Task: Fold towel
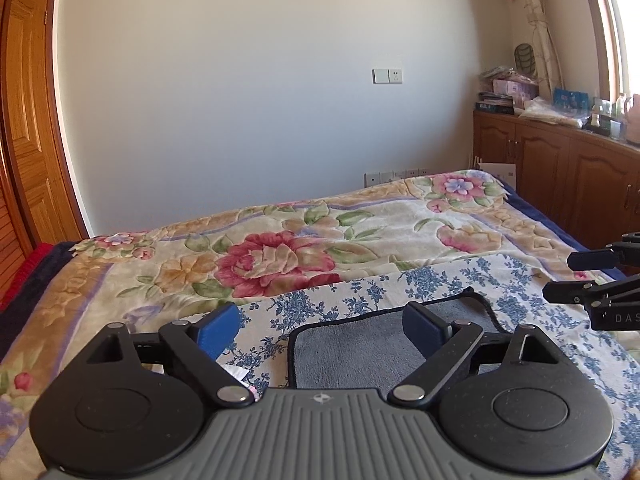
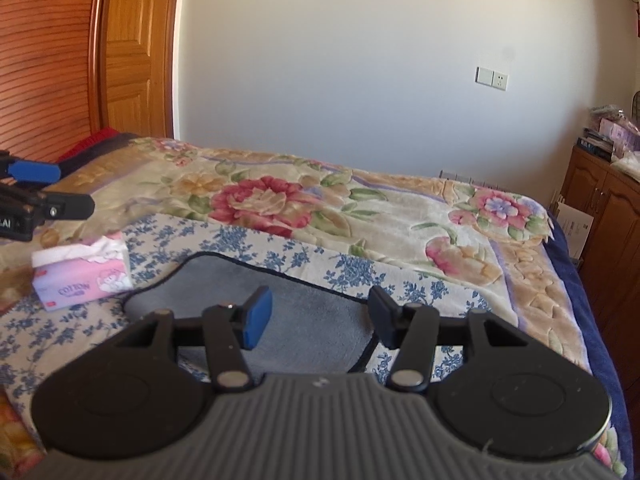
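A grey towel (image 1: 360, 348) with a dark hem lies flat on a blue-flowered white cloth (image 1: 512, 280) on the bed. My left gripper (image 1: 320, 328) is open and empty, held just above the towel's near left part. The right gripper (image 1: 568, 276) shows at the right edge of the left wrist view, open. In the right wrist view the towel (image 2: 304, 308) lies under my open, empty right gripper (image 2: 320, 316), near the towel's right corner. The left gripper (image 2: 60, 192) shows at the left edge there, open.
A pink tissue pack (image 2: 84, 276) lies on the flowered cloth left of the towel. A floral blanket (image 1: 280, 256) covers the bed beyond. Wooden cabinets (image 1: 560, 176) with clutter stand at the right, a wooden door (image 2: 128, 52) at the left.
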The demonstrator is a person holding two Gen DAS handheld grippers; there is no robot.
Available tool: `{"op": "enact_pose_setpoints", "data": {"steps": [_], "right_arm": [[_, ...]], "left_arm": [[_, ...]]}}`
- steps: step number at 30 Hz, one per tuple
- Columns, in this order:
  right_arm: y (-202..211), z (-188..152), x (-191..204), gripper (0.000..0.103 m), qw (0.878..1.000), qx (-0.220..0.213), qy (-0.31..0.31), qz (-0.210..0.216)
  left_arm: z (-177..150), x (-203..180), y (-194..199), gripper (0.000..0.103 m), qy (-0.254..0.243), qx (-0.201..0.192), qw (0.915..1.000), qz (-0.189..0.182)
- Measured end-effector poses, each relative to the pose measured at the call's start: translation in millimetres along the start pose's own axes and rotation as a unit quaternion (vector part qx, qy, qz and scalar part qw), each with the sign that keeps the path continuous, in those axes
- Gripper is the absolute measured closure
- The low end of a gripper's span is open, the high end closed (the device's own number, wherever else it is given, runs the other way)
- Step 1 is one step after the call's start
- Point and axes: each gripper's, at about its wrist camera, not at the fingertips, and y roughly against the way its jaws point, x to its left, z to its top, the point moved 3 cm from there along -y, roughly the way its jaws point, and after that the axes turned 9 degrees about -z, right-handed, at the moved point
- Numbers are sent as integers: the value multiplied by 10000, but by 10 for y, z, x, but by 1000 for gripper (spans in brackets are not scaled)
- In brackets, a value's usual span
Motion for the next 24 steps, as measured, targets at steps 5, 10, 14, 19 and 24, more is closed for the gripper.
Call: {"op": "enact_pose_setpoints", "data": {"steps": [5,10,14,19,24], "right_arm": [[232,39,38,48,10000,-84,1,33],[383,16,72,48,9999,-93,-45,49],[490,-12,72,48,9999,-88,-122,58],[631,-52,66,48,9998,-75,-168,3],[794,-95,45,48,9997,-85,-218,-58]], "left_arm": [[50,-55,234,11,-39,-75,10000,11],[99,-124,476,9,-94,-177,9998,-13],[141,-174,636,7,-135,-244,9996,-40],[163,-215,813,3,-156,-280,9995,4],[140,-257,977,1,-124,-300,9995,14]]}}
